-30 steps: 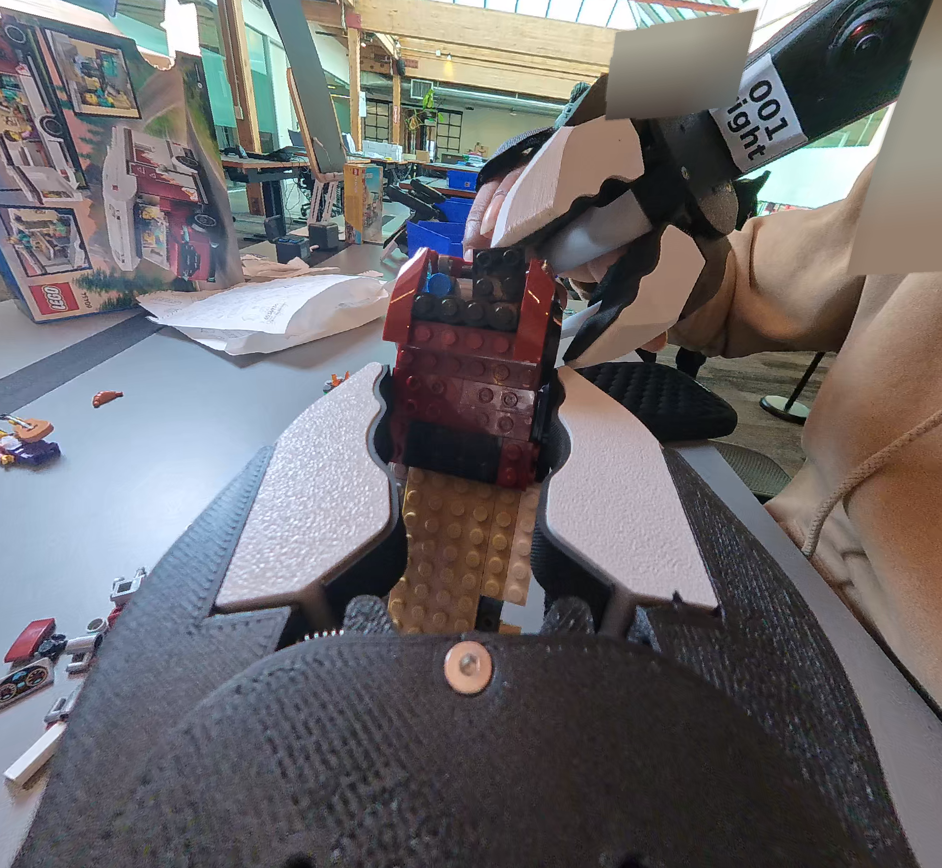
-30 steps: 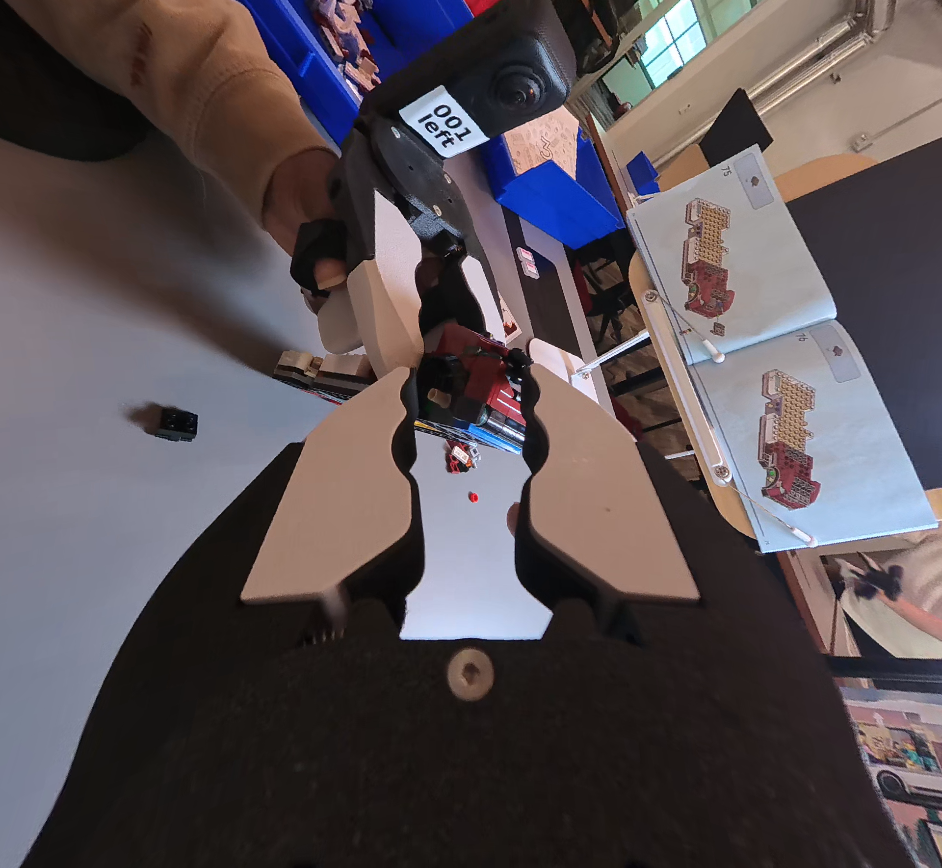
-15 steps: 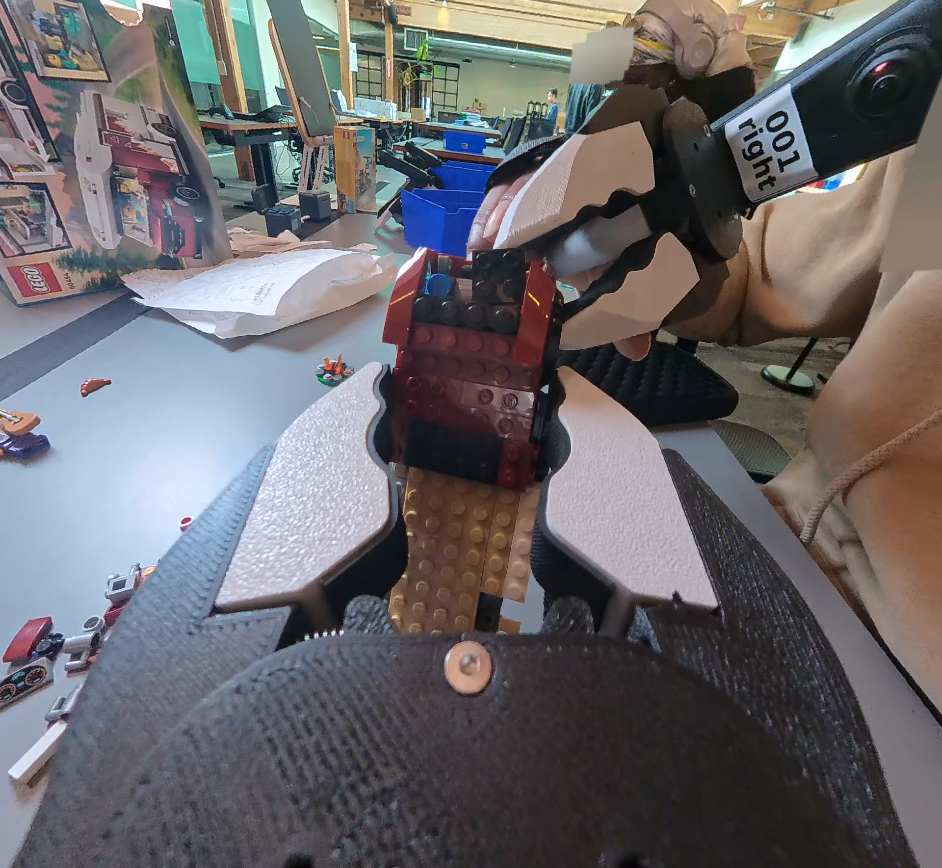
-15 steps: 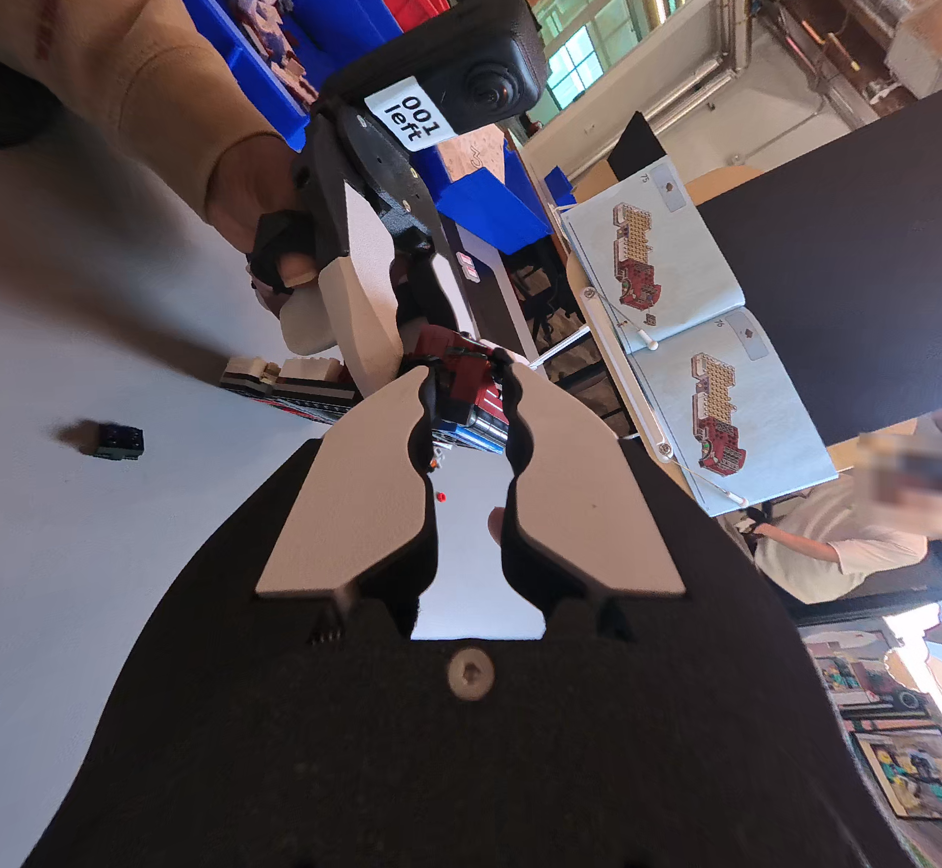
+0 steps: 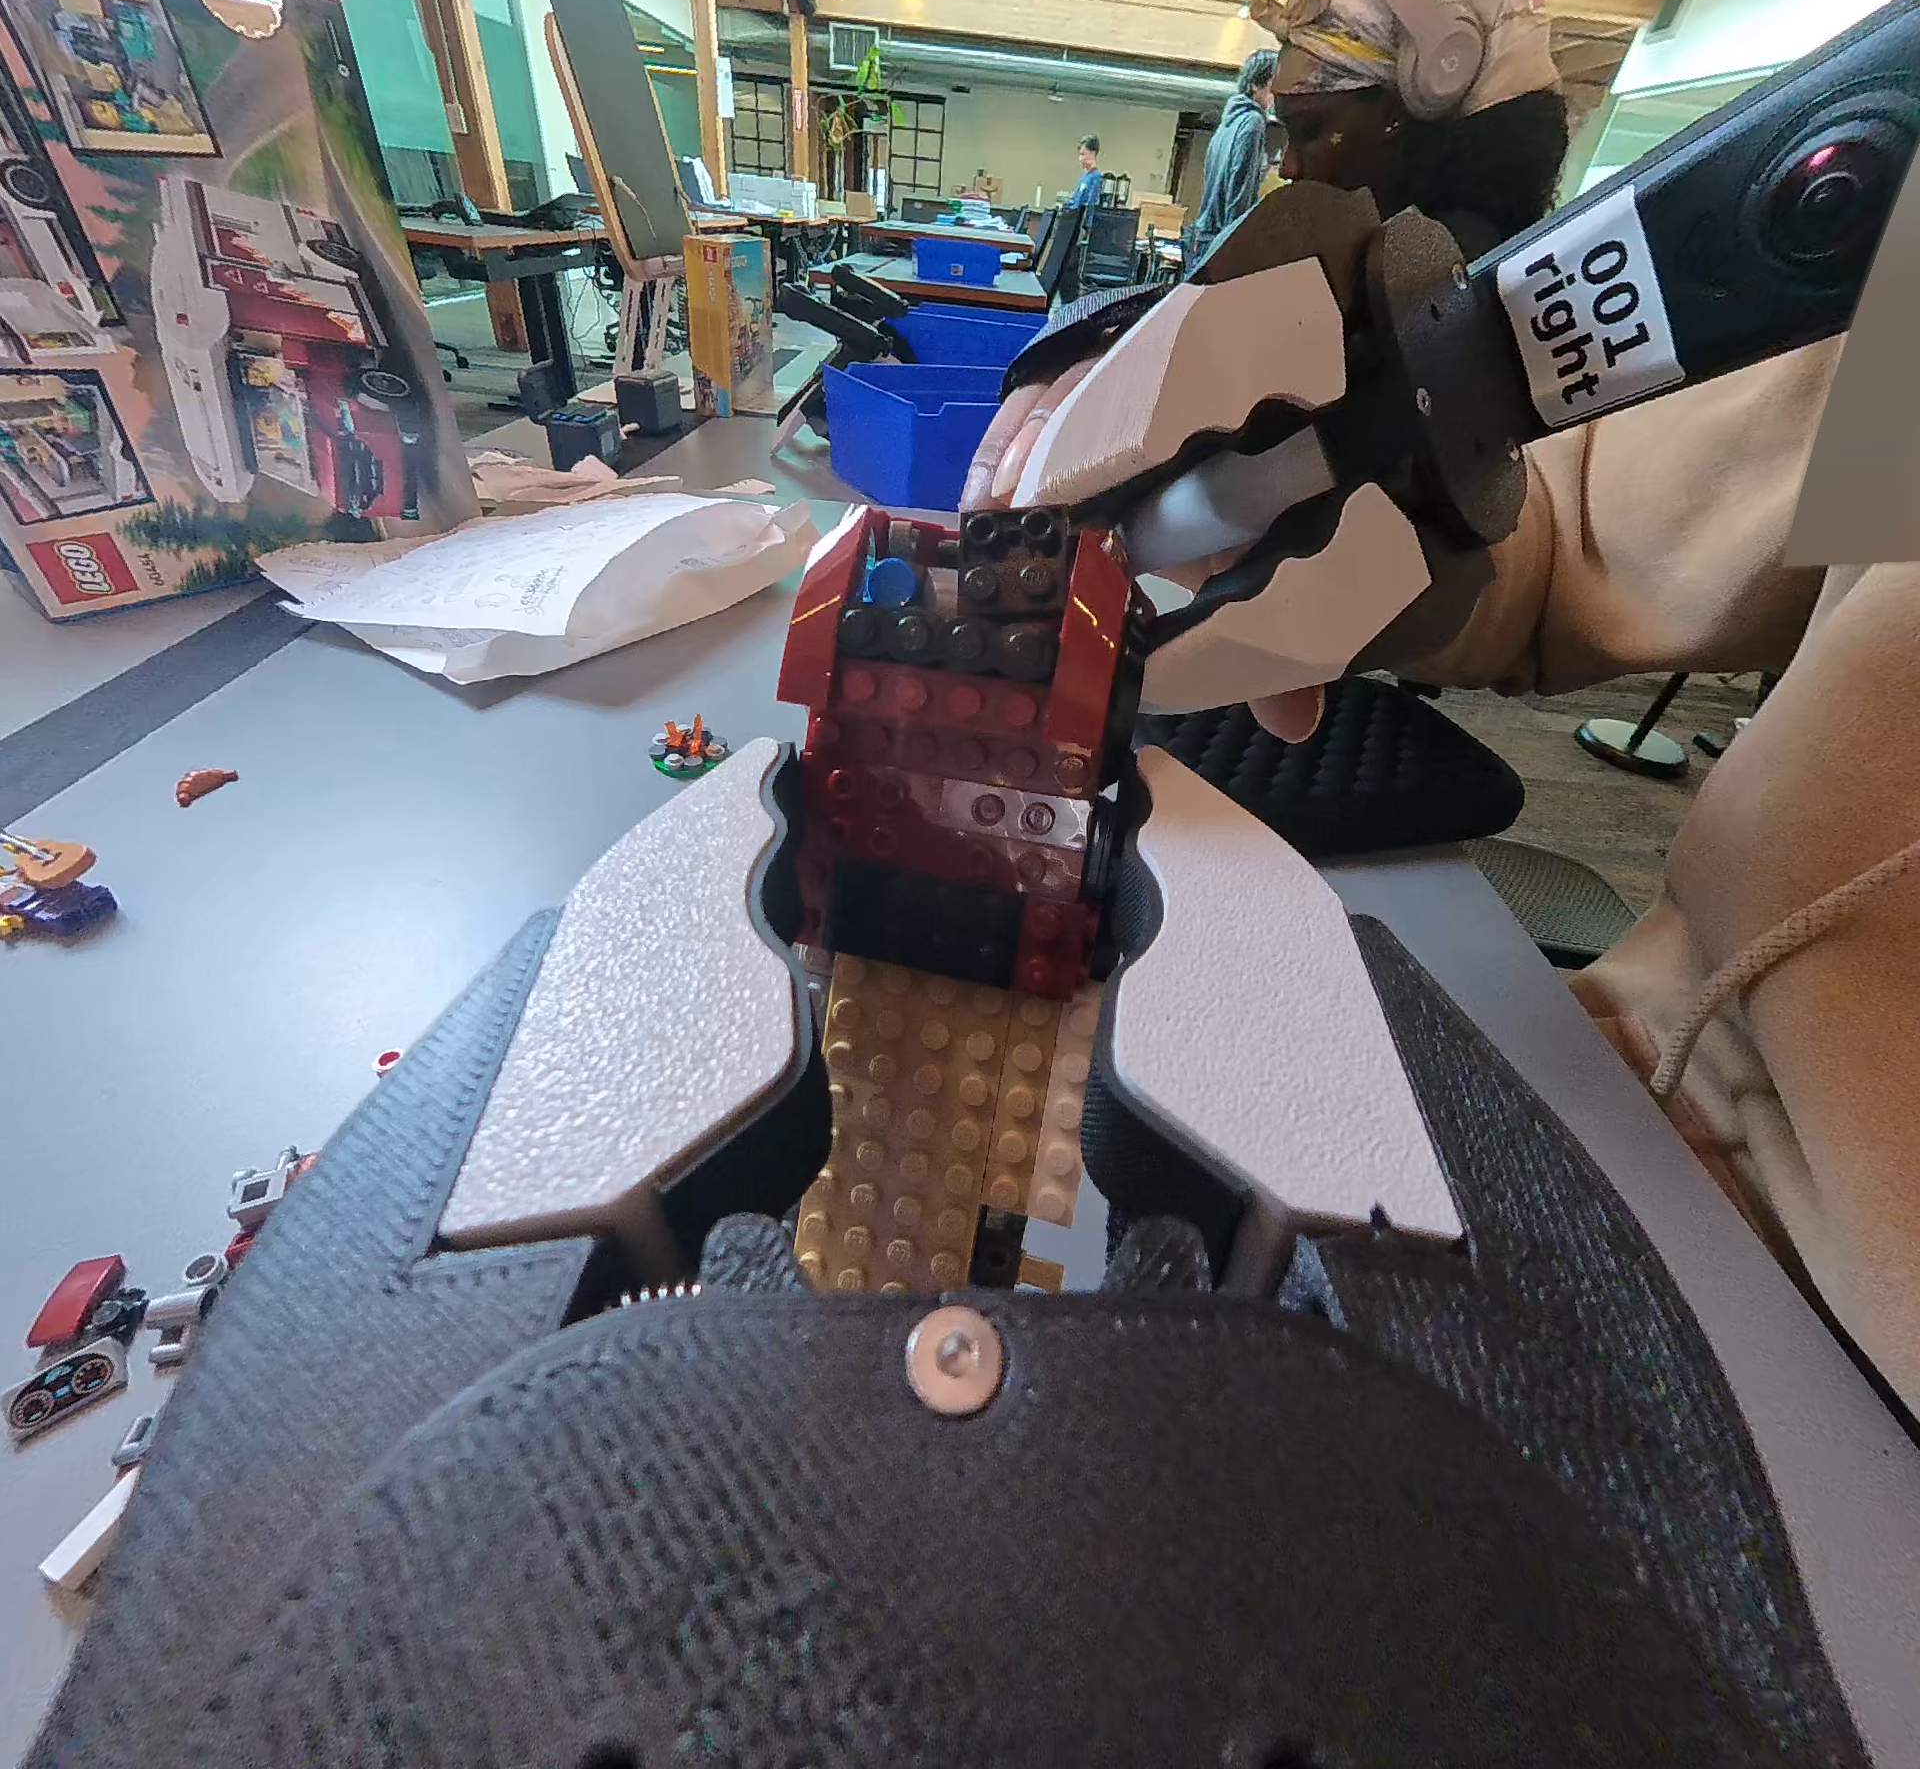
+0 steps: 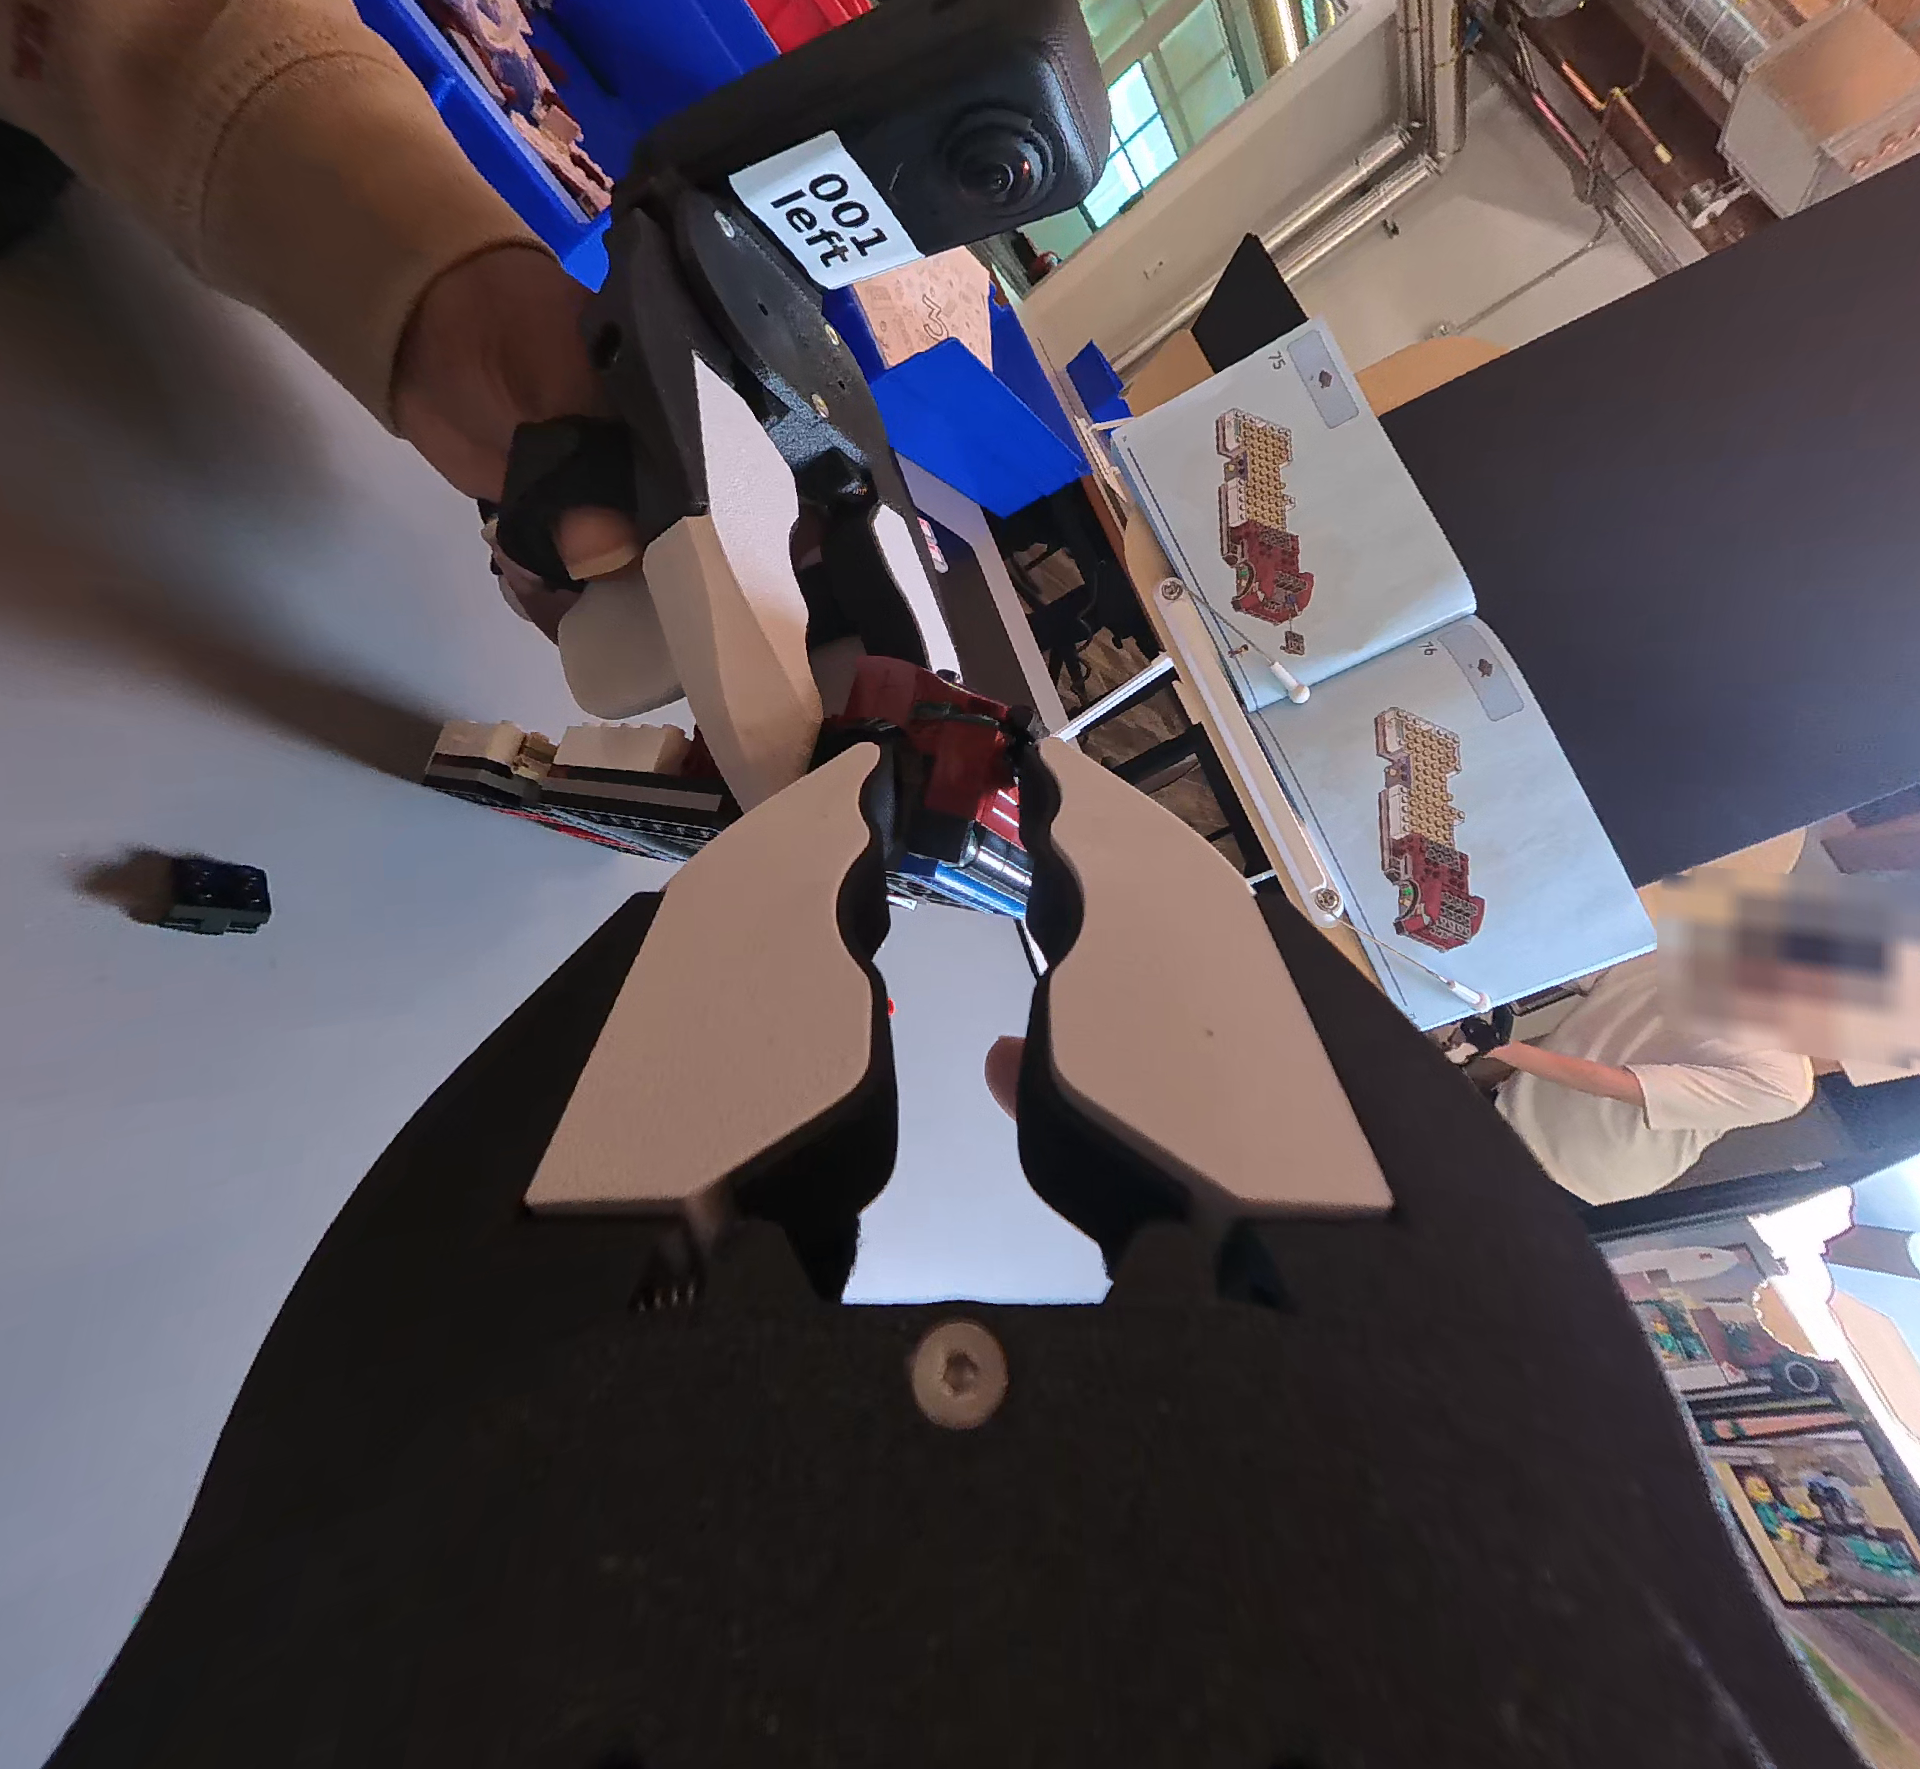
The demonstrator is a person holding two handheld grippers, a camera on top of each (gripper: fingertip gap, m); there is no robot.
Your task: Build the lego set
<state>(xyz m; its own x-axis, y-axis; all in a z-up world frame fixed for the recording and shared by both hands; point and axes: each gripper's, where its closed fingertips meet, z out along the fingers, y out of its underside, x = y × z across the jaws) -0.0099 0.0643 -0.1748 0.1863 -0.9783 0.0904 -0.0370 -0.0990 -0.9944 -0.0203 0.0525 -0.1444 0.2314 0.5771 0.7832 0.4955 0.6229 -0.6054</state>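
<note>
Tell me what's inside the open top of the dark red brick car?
Inside the dark red brick car you can see a round blue piece, a row of black studs and a small black brick. Anything deeper down is hidden by the red walls.

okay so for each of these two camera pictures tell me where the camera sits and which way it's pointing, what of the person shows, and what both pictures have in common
Left wrist view: sits on the left hand-held gripper, looking forward across the grey table; its fingers clamp the dark red brick model; a beige sleeve shows at right.
Right wrist view: sits on the right hand-held gripper, rolled sideways, facing the left one and an open instruction booklet; a hand and sleeve show.
Shared: the red model, the table, and each view shows the other gripper, with the right gripper's tips at the model's front end.
</note>
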